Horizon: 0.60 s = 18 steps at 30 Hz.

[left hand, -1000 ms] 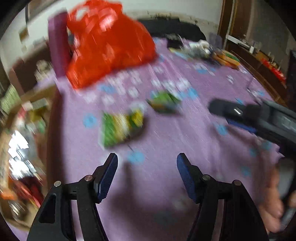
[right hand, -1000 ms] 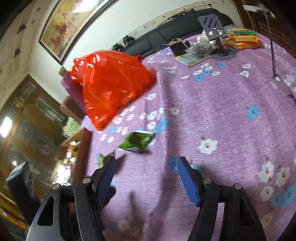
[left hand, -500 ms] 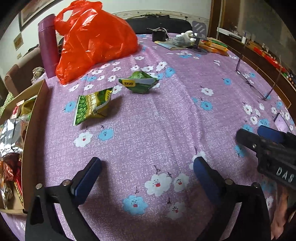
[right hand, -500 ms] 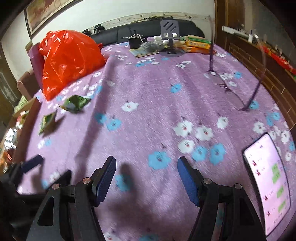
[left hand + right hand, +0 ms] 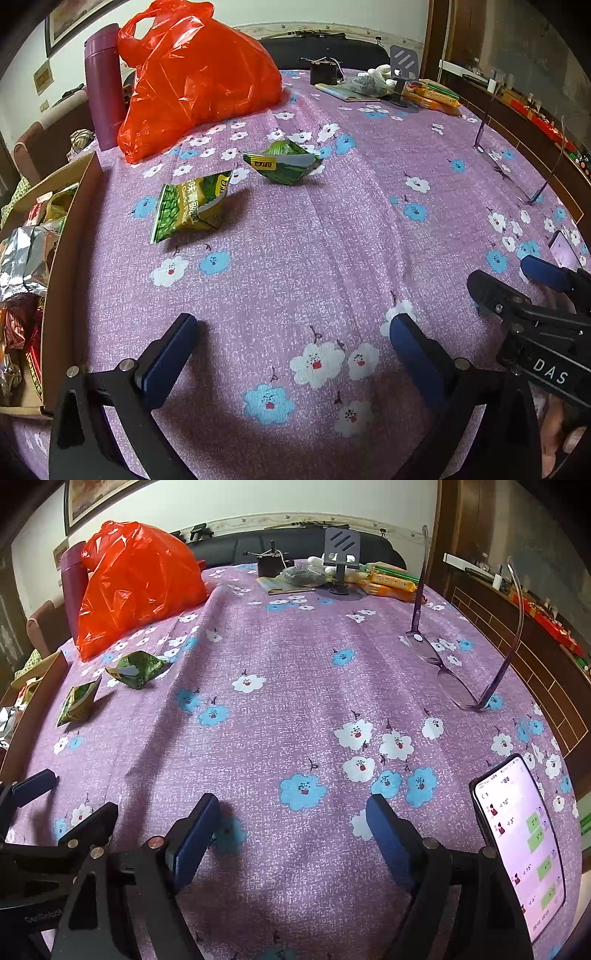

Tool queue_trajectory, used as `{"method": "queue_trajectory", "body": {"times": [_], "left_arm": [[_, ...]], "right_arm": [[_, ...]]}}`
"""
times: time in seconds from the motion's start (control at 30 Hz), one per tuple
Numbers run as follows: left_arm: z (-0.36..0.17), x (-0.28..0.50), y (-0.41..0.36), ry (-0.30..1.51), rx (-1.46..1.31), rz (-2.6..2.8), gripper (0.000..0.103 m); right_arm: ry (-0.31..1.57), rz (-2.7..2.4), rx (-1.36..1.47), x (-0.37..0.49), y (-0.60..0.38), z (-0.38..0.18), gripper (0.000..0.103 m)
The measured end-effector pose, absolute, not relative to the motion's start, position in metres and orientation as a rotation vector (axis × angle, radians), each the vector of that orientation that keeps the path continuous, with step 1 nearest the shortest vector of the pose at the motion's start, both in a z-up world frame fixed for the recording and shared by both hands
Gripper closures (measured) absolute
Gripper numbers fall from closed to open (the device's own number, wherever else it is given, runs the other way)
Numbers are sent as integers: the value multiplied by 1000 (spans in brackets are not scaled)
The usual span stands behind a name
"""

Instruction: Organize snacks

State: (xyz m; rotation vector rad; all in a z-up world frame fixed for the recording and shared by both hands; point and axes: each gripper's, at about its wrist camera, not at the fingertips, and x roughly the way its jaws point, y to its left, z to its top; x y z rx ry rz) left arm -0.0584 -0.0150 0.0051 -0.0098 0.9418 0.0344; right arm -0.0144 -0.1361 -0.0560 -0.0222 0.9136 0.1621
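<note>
Fingers of the left gripper (image 5: 291, 343) stand wide apart over the cloth (image 5: 332, 236), their flat blue pads bare, nothing between them. Both hover above a woven purple fabric printed with white and blue flowers. Ahead of the left finger lies a crumpled yellow-green packet (image 5: 188, 206), glossy foil, one corner lifted. Just past it, ahead between the fingers, a darker green packet (image 5: 284, 166) sits puffed and creased, apart from the first. Well beyond both slumps a shiny orange bag (image 5: 192, 74) of thin crinkled plastic, with a smooth purple flask (image 5: 101, 85) upright beside it. Left of the left finger, a cardboard box (image 5: 62, 258) holds silver and red wrappers. Right of the right finger juts the black right gripper (image 5: 517, 284), near but not touching.

Seen from the right wrist, the right gripper (image 5: 291, 819) has just been opening and its blue-padded fingers now stand wide, empty. Far ahead-left of the left finger lie the yellow-green packet (image 5: 79, 703) and green packet (image 5: 136, 670), with the orange bag (image 5: 136, 587) behind. Ahead-right of the right finger rest folded-open glasses (image 5: 454, 664) with translucent purple frames. Just right of that finger lies a lit phone (image 5: 517, 845), flat and glassy. The left gripper (image 5: 59, 805) shows at the left.
</note>
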Motion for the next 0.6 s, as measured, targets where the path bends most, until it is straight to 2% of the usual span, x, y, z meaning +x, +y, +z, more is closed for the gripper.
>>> {"method": "queue_trajectory", "body": {"times": [0.6], "left_arm": [[5, -58, -15, 942, -10, 35, 0]], "right_arm": [[914, 171, -21, -14, -135, -57, 15]]}}
